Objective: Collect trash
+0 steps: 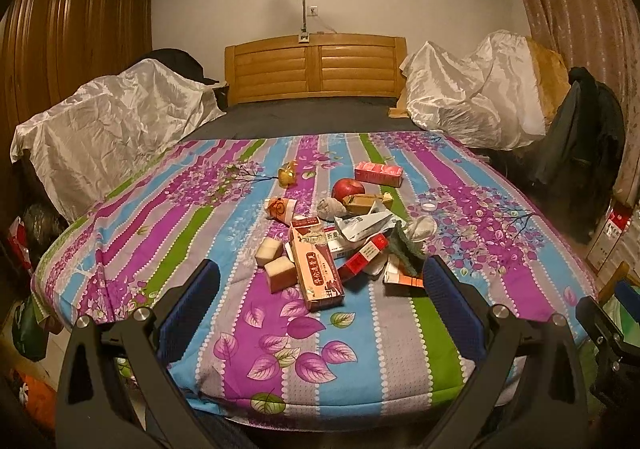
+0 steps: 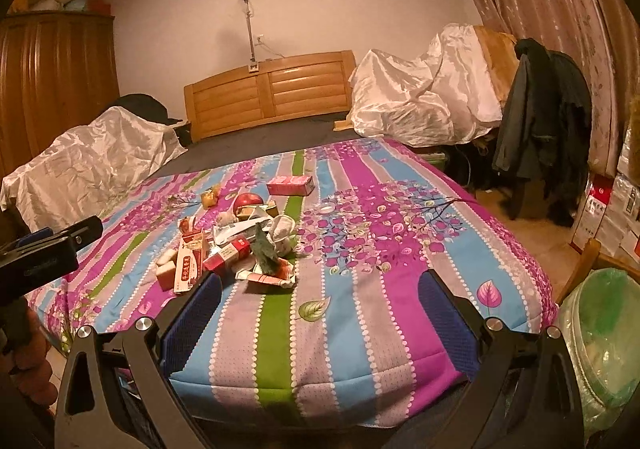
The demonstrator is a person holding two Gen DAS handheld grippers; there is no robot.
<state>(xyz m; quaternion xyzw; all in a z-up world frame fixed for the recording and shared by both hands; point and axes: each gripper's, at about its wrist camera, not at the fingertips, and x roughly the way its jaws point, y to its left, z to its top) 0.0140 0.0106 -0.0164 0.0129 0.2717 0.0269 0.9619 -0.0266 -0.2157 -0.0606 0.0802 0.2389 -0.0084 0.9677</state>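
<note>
The left hand-held gripper hovers above the near edge of a bed, its blue-padded jaws spread wide and holding nothing. The right hand-held gripper hangs over the same edge, further to the right, jaws likewise wide apart and empty.

Between and just beyond the left fingers, a pile of trash sits in the middle of the striped floral bedspread. Nearest is a long orange carton with red lettering, lying lengthwise. Two pale cream blocks lie just to its left. To its right are a red and white packet, a dark green crumpled piece and a flattened red and white wrapper. Behind these lie a crumpled white wrapper, wadded tissue, a red apple and a pink box. A small yellow wrapper lies apart, to the left.

A wooden headboard stands at the far end. Beside the bed's right corner sits a bin lined with a green bag.
</note>
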